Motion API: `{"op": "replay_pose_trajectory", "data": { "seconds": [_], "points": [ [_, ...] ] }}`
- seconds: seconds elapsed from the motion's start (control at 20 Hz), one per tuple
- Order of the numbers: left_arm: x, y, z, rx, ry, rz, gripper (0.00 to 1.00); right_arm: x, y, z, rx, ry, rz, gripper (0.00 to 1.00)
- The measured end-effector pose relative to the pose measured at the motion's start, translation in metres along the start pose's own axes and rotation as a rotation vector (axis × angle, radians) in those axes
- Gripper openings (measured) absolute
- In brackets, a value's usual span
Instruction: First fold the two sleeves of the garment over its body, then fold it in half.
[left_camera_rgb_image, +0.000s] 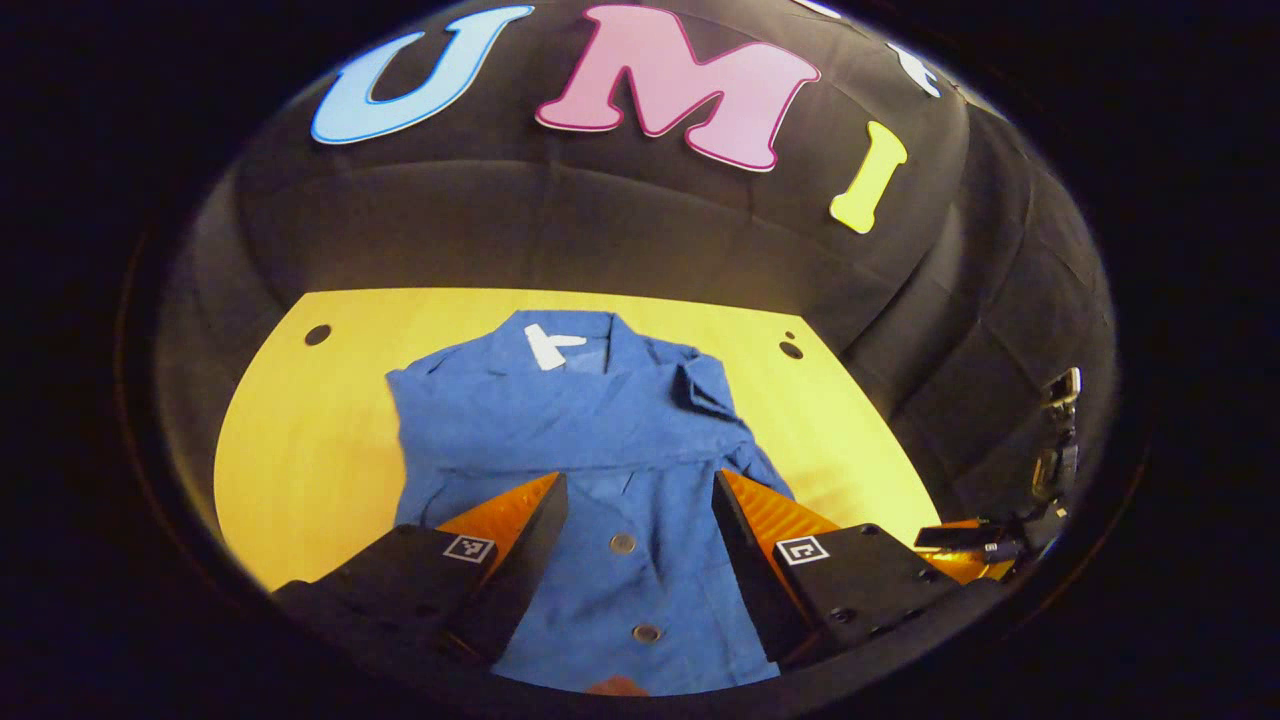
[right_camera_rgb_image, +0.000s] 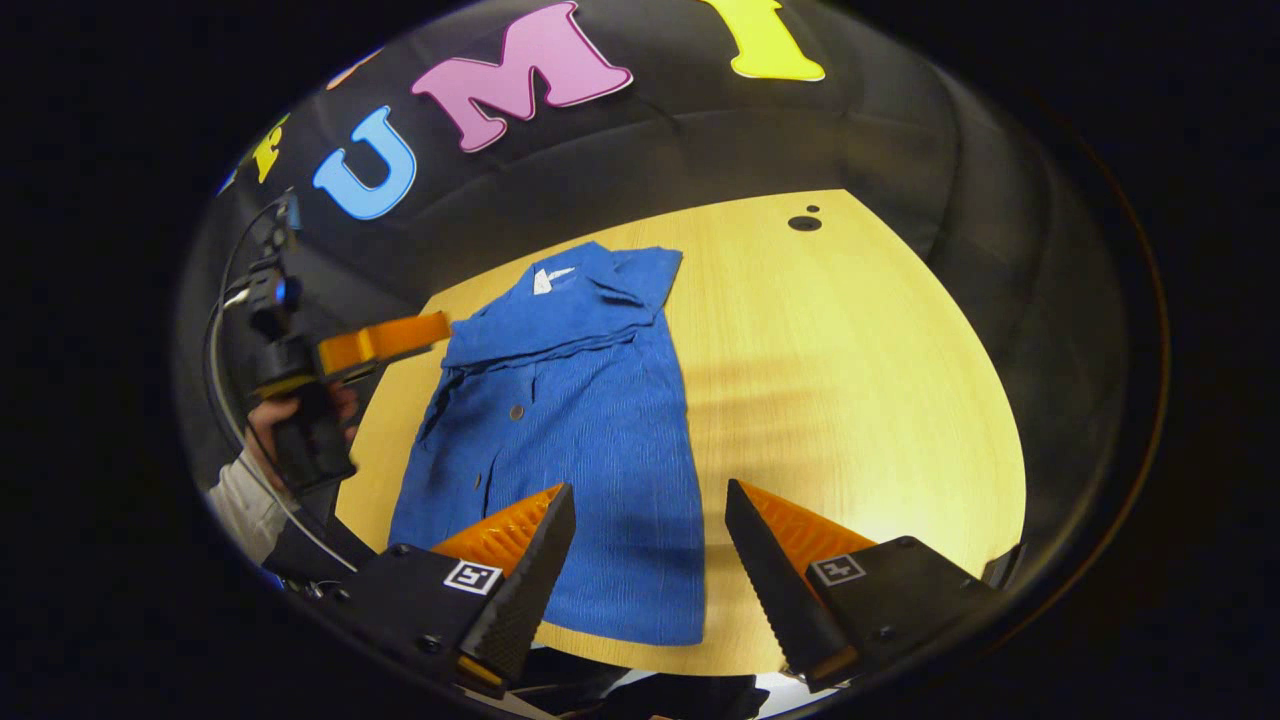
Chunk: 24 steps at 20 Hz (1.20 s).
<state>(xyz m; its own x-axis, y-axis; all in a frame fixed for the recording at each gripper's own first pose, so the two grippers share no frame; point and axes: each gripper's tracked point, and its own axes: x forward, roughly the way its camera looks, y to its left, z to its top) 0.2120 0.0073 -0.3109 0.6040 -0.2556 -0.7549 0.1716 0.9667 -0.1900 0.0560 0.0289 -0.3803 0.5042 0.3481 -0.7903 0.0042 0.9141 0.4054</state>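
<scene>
Both tools held released above the near hem, left tool (left_camera_rgb_image: 640, 520) and right tool (right_camera_rgb_image: 650, 540) grasping nothing (likely poised for the half-fold), blue garment (right_camera_rgb_image: 570, 420) flat on the bench (right_camera_rgb_image: 850, 380), sleeves folded across its far chest.

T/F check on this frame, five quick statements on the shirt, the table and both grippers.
1. The blue shirt lies on the yellow table. True.
2. The left gripper is shut on the shirt. False: its jaws stand apart above the button placket, gripping nothing.
3. Both sleeves are spread out flat to the sides. False: they lie folded over the body near the collar.
4. The right gripper is open over the shirt's near hem. True.
5. The shirt has been folded in half. False: it lies at full length, collar at the far end, hem at the near end.
</scene>
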Motion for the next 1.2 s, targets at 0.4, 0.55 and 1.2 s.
{"op": "replay_pose_trajectory", "data": {
  "seconds": [0.4, 0.55, 1.2],
  "points": [
    [-0.083, 0.096, -0.205, -0.228, 0.425, 0.299, 0.84, 0.015, -0.006, -0.088, -0.041, 0.225, -0.147, 0.97],
    [-0.092, 0.103, -0.227, -0.238, 0.486, 0.366, 0.85, 0.013, -0.011, -0.109, -0.049, 0.284, -0.169, 0.98],
    [-0.101, 0.111, -0.248, -0.2, 0.578, 0.372, 0.88, 0.014, -0.023, -0.138, -0.04, 0.355, -0.233, 0.98]
  ]
}}
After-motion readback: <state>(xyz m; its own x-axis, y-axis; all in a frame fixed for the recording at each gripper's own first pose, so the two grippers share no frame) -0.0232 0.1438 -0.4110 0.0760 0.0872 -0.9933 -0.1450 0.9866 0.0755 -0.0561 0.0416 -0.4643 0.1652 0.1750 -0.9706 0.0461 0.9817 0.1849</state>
